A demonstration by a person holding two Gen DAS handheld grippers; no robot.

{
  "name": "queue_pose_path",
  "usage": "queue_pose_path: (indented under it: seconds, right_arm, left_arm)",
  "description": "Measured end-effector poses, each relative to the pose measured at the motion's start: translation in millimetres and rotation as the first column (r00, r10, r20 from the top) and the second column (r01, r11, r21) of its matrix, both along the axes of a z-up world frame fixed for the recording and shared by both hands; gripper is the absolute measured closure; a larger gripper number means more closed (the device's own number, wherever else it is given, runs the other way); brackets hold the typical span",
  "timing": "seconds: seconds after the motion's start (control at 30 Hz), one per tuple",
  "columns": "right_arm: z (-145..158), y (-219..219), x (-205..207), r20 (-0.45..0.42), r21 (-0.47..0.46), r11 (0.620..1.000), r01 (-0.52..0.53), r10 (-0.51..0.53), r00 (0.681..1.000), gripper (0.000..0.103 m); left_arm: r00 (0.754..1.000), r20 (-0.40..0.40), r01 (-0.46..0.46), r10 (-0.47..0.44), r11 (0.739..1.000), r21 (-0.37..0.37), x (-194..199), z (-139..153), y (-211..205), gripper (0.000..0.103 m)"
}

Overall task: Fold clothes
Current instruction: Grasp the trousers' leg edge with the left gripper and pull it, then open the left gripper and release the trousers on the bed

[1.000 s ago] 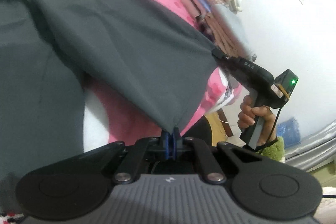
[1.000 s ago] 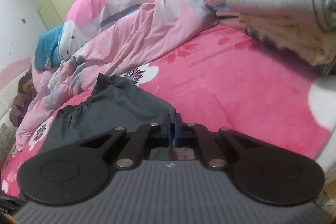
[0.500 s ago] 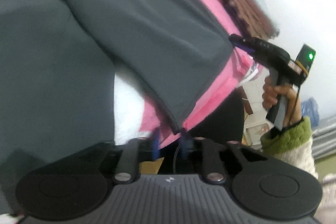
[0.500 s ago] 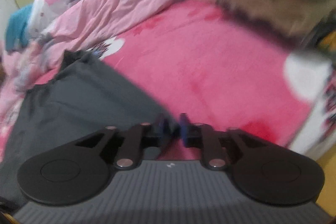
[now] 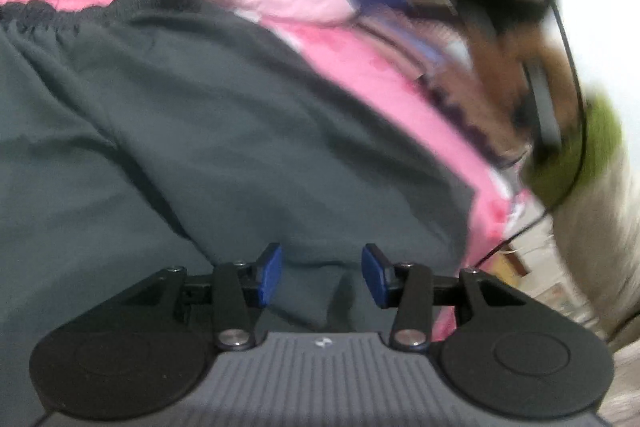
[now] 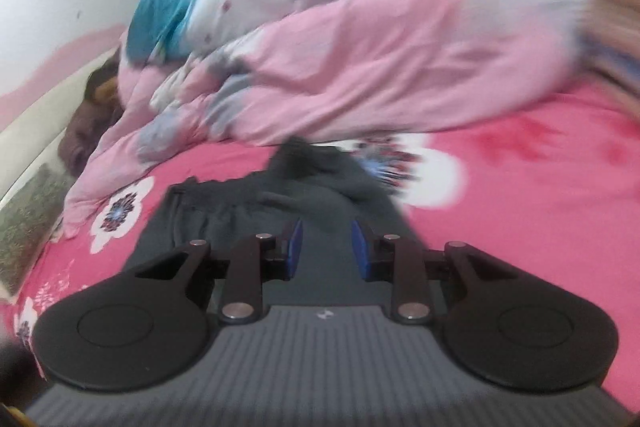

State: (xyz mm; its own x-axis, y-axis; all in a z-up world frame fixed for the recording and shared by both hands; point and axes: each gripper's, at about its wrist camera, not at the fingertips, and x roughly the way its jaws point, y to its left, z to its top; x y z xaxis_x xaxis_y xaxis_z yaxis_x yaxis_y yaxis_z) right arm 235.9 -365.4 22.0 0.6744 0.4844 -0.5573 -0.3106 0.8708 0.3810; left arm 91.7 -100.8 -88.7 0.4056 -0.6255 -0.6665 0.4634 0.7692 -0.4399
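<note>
Dark grey trousers [image 5: 208, 131] with a gathered elastic waistband lie spread on the bright pink flowered bedspread [image 6: 540, 187]. My left gripper [image 5: 321, 275] hovers over the trouser cloth, its blue pads apart and its jaws opening, with nothing pinched between them. In the right wrist view the same trousers [image 6: 320, 199] lie below my right gripper [image 6: 325, 251], whose blue pads stand apart with only cloth behind them. The right gripper shows blurred at the top right of the left wrist view, held by a hand with a green cuff [image 5: 560, 155].
A crumpled light pink quilt [image 6: 360, 39] is heaped across the far side of the bed, with a teal pillow [image 6: 164, 15] behind it. A stack of folded linens [image 5: 452, 67] sits at the bed's right end. A white wall lies beyond.
Both grippers have let go of the trouser hem and their jaws have parted. The cloth now lies flat on the bed. The right gripper has swung up and across.
</note>
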Motion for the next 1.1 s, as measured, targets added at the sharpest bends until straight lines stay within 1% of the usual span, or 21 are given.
queue_pose_path:
  seconds: [0.03,0.1,0.2,0.3,0.33,0.43,0.5,0.57,0.67,0.7,0.77,0.83,0.87,0.97,1.03,1.1]
  right_arm:
    - [-5.1,15.5,23.3,-0.015,-0.004,1.000,-0.030,0.029,0.999,0.077]
    - [-16.0,46.7,68.8,-0.043,-0.014,0.996,-0.087,0.087,0.995,0.077]
    - [-40.5,93.9,119.6,-0.059,-0.086,0.985,-0.150,0.145,0.988,0.077]
    - [-65.1,125.7,162.1,-0.028,-0.192,0.971,-0.140,0.137,0.990,0.079]
    - [-75.5,129.6,178.3,-0.040,-0.197,0.973,-0.119,0.113,0.993,0.080]
    - [-101.8,125.7,218.6,-0.102,-0.123,0.991,-0.057,0.045,0.994,0.084]
    - [-107.9,121.6,225.9,-0.101,-0.080,0.996,-0.032,0.024,0.995,0.085]
    - [-113.9,117.4,233.2,-0.100,-0.036,0.999,-0.006,0.003,0.995,0.085]
    - [-117.0,109.9,237.1,-0.114,0.017,1.000,0.016,-0.014,0.993,0.087]
    - [-115.8,105.2,237.6,-0.128,0.045,0.998,0.033,-0.027,0.991,0.087]
    - [-111.2,90.4,239.0,-0.166,0.132,0.986,0.098,-0.075,0.983,0.085]
    - [-96.9,67.3,231.3,-0.174,0.184,0.968,0.171,-0.139,0.975,0.083]
    - [-86.6,55.8,224.5,-0.165,0.186,0.964,0.190,-0.160,0.973,0.082]
    - [-45.3,18.5,192.6,-0.122,0.178,0.959,0.219,-0.199,0.972,0.082]
    - [-10.8,-3.0,164.3,-0.080,0.159,0.965,0.211,-0.200,0.976,0.081]
    - [23.2,-16.5,137.8,-0.038,0.127,0.972,0.196,-0.193,0.980,0.079]
  left_arm:
    - [1.000,-0.012,-0.001,0.001,1.000,-0.011,2.1,-6.5,-2.6,0.060]
    - [1.000,-0.008,-0.003,0.003,0.998,-0.058,-3.4,-9.4,13.2,0.058]
    - [1.000,-0.001,0.000,0.000,0.992,-0.126,-5.2,-17.3,23.2,0.058]
    - [1.000,0.010,0.005,-0.003,0.982,-0.188,-5.8,-25.9,28.8,0.058]
    - [1.000,0.022,0.011,-0.007,0.980,-0.199,-7.3,-27.7,30.5,0.058]
    - [0.997,0.079,0.040,-0.026,0.982,-0.182,-15.2,-27.5,25.5,0.058]
    - [0.992,0.117,0.057,-0.039,0.986,-0.155,-20.5,-26.1,22.3,0.058]
    - [0.990,0.137,0.061,-0.041,0.988,-0.144,-24.3,-25.1,19.9,0.058]
    - [0.991,0.128,0.056,-0.036,0.986,-0.154,-24.8,-25.4,19.3,0.058]
    - [0.992,0.120,0.052,-0.033,0.986,-0.159,-22.9,-26.3,19.7,0.057]
    - [0.994,0.104,0.041,-0.023,0.985,-0.166,-21.0,-26.6,19.8,0.057]
    - [0.995,0.095,0.029,-0.014,0.986,-0.162,-19.4,-27.1,17.1,0.057]
    - [0.996,0.093,0.024,-0.010,0.987,-0.158,-18.0,-27.9,14.8,0.057]
    - [0.996,0.087,0.006,0.008,0.989,-0.148,-20.8,-24.0,11.9,0.051]
    - [0.997,0.078,-0.016,0.028,0.989,-0.148,-24.3,-19.3,12.1,0.046]
    - [0.995,0.084,-0.045,0.058,0.987,-0.153,-31.7,-12.2,17.4,0.043]
